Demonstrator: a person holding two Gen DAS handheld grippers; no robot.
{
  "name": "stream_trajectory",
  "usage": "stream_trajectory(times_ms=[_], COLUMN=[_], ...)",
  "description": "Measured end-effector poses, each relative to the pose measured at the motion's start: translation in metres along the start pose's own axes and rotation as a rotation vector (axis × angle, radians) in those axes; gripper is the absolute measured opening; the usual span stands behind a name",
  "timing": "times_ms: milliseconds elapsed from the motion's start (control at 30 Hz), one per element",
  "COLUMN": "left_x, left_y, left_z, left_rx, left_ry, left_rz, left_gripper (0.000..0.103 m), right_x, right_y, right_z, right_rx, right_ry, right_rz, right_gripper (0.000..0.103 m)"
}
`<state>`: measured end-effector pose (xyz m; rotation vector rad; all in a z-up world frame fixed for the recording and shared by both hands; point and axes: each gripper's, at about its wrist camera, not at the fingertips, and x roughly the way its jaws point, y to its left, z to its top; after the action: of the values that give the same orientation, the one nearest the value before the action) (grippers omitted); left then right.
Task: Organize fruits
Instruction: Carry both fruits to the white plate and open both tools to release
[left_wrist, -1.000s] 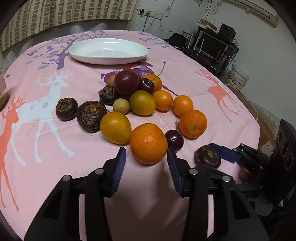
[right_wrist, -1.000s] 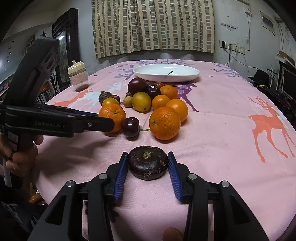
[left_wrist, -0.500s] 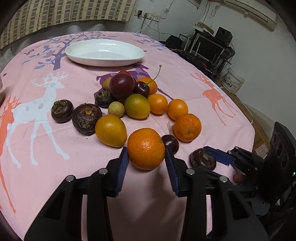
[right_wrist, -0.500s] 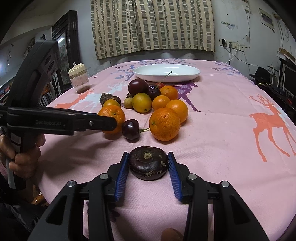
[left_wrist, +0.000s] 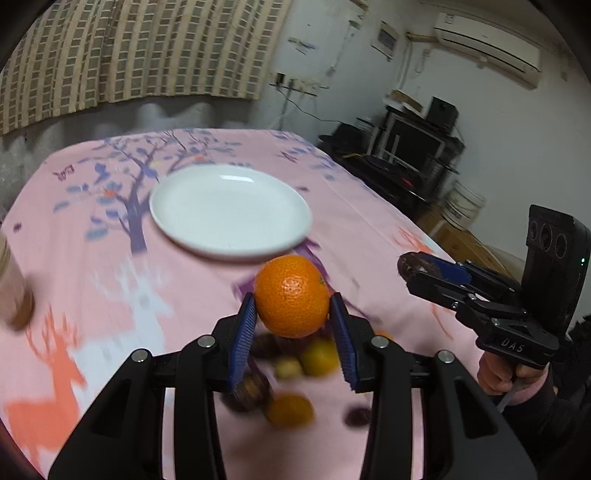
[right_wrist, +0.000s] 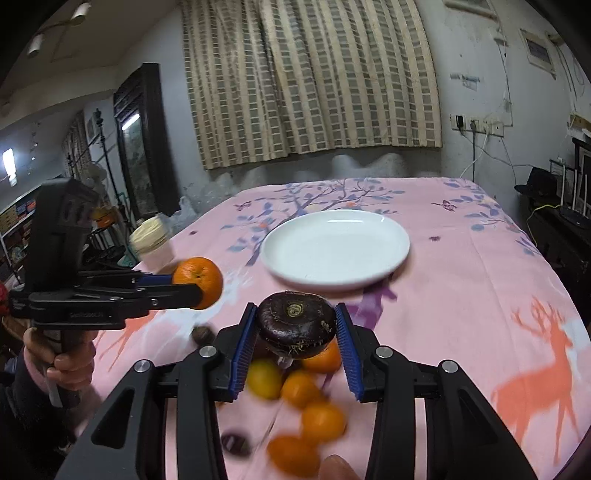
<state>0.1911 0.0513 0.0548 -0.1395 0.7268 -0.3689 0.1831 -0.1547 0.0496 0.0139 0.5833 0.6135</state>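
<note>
Fruit is clamped in both grippers above the worktop (left_wrist: 369, 229): the left gripper (left_wrist: 291, 325) squeezes an orange (left_wrist: 291, 295) between its blue pads, and the right gripper (right_wrist: 295, 332) grips a dark water chestnut (right_wrist: 295, 325). Both are held in the air, short of the white plate (right_wrist: 336, 251). Blurred remaining fruits (right_wrist: 306, 402) lie on the pink cloth beneath them.
</note>
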Motion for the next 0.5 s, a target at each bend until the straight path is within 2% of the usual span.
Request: stream_trajectory(times_ms=[100, 133, 200, 333, 500], left_x=[0.04, 0.058, 0.085, 0.127, 0.157], left_y=[0.029, 0.041, 0.057, 0.078, 0.085], left_z=[0.041, 0.053, 0.066, 0.075, 0.073], left_rx=[-0.046, -0.064, -0.093, -0.125, -0.134], left_ry=[0.019, 0.036, 0.07, 0.141, 0.213], left_rz=[0.064, 0.1, 0.123, 0.159, 0.163], left_gripper=[0.04, 0.04, 0.04, 0.04, 0.04], right_x=[0.067, 0.085, 0.119, 0.181, 0.213], right_y=[-0.03, -0.037, -0.048, -0.064, -0.068], right_z=[0.04, 0.048, 0.059, 0.071, 0.067], right_rx=[0.07, 0.083, 0.095, 0.098, 0.075], right_ry=[0.073, 0.094, 0.142, 0.253, 0.326], right_rz=[-0.016, -0.023, -0.035, -0.07, -0.086], right_gripper=[0.043, 0.043, 0.043, 0.043, 0.043])
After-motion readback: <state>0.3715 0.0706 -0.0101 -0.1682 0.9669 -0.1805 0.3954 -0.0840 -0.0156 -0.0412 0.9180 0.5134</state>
